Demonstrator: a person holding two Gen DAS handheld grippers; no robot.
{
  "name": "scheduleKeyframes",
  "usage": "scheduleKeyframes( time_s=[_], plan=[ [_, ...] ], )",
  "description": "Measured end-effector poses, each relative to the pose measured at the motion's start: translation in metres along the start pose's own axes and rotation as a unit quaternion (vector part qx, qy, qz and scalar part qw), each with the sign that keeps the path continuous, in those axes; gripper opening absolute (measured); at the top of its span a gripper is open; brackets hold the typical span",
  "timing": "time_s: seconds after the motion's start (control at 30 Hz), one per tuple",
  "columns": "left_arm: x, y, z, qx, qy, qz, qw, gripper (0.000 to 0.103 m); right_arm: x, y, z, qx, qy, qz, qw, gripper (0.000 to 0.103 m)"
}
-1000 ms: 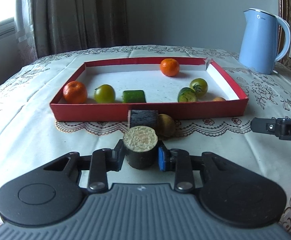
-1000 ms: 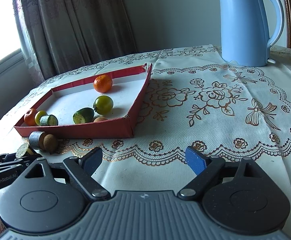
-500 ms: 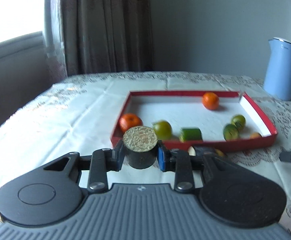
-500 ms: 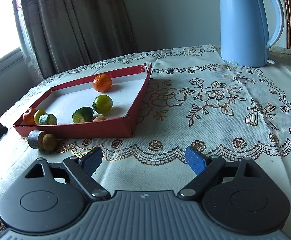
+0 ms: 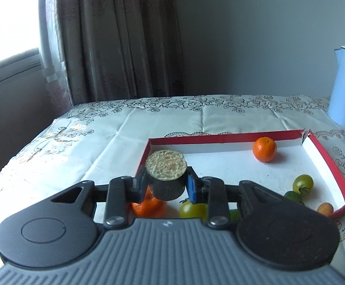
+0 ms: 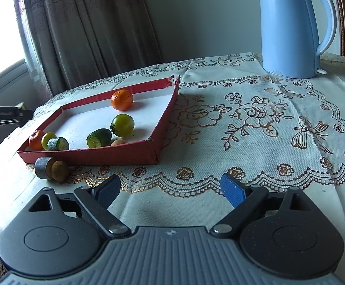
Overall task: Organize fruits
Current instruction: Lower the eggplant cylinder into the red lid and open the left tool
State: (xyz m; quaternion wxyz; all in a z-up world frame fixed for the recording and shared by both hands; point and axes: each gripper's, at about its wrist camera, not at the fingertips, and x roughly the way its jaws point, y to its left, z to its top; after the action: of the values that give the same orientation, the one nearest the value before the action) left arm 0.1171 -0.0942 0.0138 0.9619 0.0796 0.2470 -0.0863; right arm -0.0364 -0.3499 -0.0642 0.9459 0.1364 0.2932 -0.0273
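Left gripper (image 5: 166, 186) jaws pinched on a dark cylinder (image 5: 166, 177) above the red tray (image 5: 223, 137), right gripper (image 6: 170, 188) jaws opening, nothing between, near the tray's corner.

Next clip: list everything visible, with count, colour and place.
Tray: 1, red rim, white floor, on the tablecloth.
Tangerines: 2, orange, in the tray.
Tomatoes: 2, yellow-green, in the tray.
Cucumber pieces: 2, green, in the tray.
Small round fruit: 1, pale orange, tray's near corner.
Dark cut cylinders: 2, one outside the tray, one held.
Brown fruit: 1, beside that cylinder.
Kettle: 1, blue, far right.
Tablecloth: 1, cream.
Curtain: 1, brown.
Left gripper: gripping a cylinder.
Right gripper: empty, opening.
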Motion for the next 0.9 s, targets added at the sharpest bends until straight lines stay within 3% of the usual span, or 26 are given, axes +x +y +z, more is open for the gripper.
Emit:
scheduleKeyframes(
  time_s=[0.43, 0.9],
  plan=[
    [0.056, -0.006, -0.009, -0.002, 0.044, -0.008, 0.9990, 0.030, 0.000, -0.002, 0.001, 0.007, 0.000, 0.006, 1.000, 0.094],
    [0.046, -0.008, -0.009, 0.004, 0.035, 0.003, 0.9994, 0.037, 0.000, -0.004, 0.001, 0.015, -0.003, 0.014, 1.000, 0.095]
  ],
)
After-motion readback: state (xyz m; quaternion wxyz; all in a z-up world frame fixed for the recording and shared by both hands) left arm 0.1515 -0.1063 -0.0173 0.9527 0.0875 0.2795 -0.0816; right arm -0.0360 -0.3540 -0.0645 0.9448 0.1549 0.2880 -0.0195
